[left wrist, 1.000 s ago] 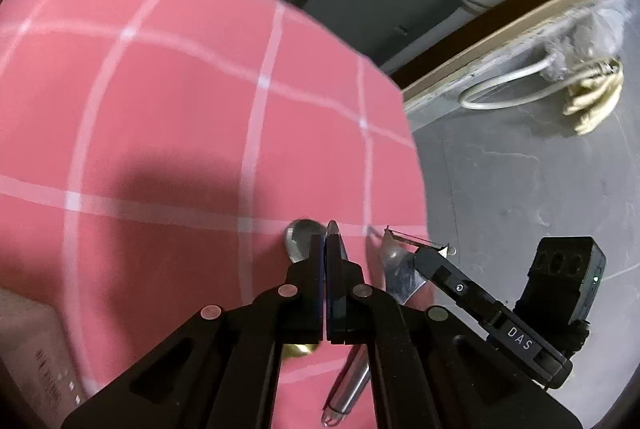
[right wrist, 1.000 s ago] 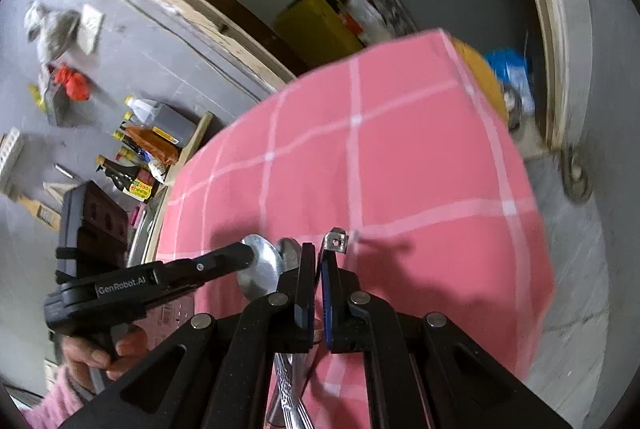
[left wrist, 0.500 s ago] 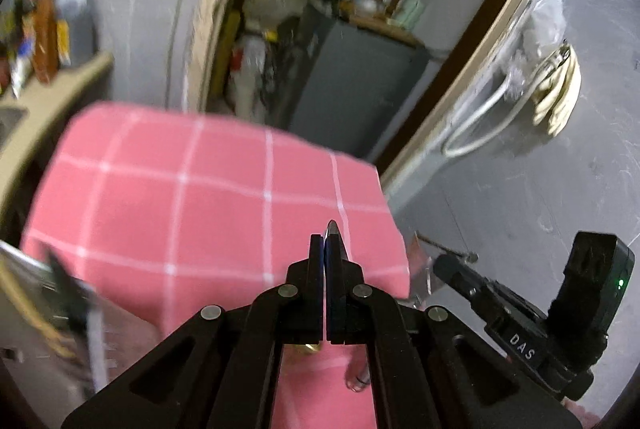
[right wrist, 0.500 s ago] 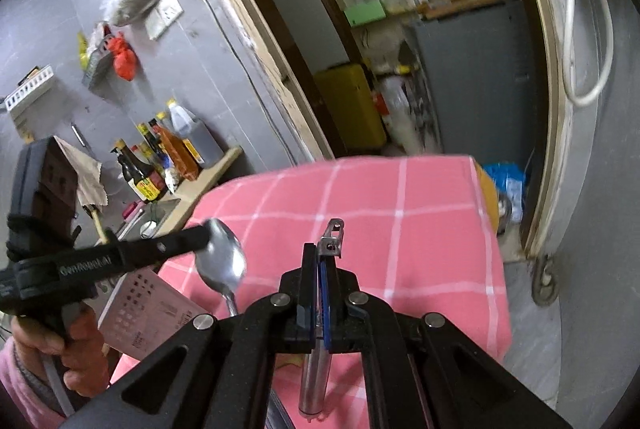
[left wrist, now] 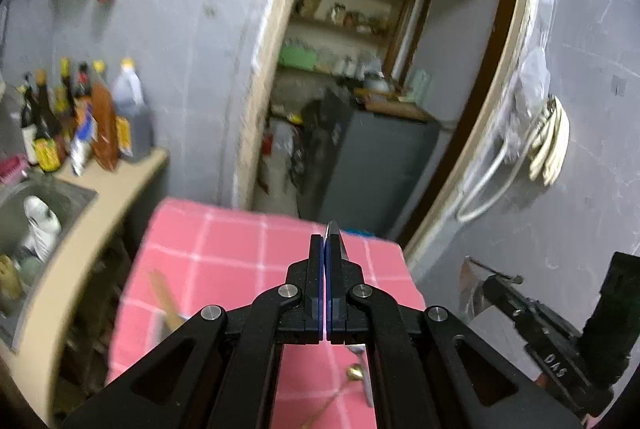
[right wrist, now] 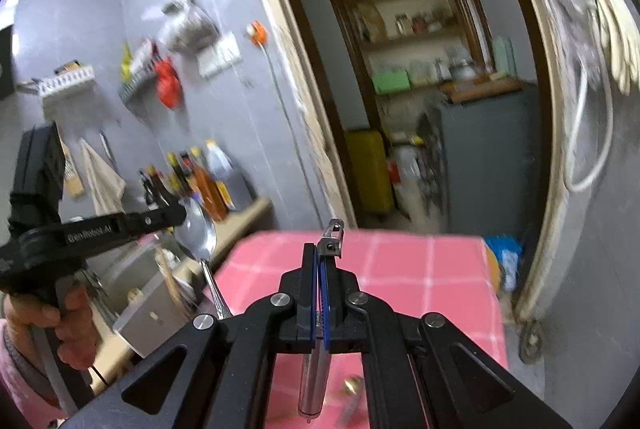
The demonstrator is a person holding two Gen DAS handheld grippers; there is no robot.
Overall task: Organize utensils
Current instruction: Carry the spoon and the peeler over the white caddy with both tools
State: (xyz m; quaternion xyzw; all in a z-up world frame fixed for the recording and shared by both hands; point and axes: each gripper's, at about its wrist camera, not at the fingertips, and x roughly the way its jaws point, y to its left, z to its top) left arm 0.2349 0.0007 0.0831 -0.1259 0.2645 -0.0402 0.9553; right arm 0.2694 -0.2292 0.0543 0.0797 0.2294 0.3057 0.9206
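Observation:
My left gripper (left wrist: 325, 247) is shut on a steel spoon (left wrist: 333, 233); only the bowl's edge shows above the fingers. In the right wrist view that gripper (right wrist: 176, 215) holds the spoon (right wrist: 197, 233) bowl up, handle hanging down. My right gripper (right wrist: 320, 261) is shut on a steel peeler (right wrist: 331, 233); its head sticks out above the fingers and its round handle (right wrist: 314, 381) hangs below. Both are lifted above the pink checked table (right wrist: 400, 269). The right gripper (left wrist: 504, 289) also shows in the left wrist view with the peeler's blade (left wrist: 474, 281).
A grey utensil box with wooden sticks (right wrist: 160, 301) stands at the table's left edge. A small gold-coloured piece (right wrist: 351, 384) lies on the cloth. A counter with bottles (left wrist: 80, 125) and a sink (left wrist: 36, 205) is to the left. A doorway (left wrist: 360, 109) is behind.
Both grippers have risen from the table and tilted up, carrying the spoon and the peeler. The views now show the wall and doorway instead of the cloth.

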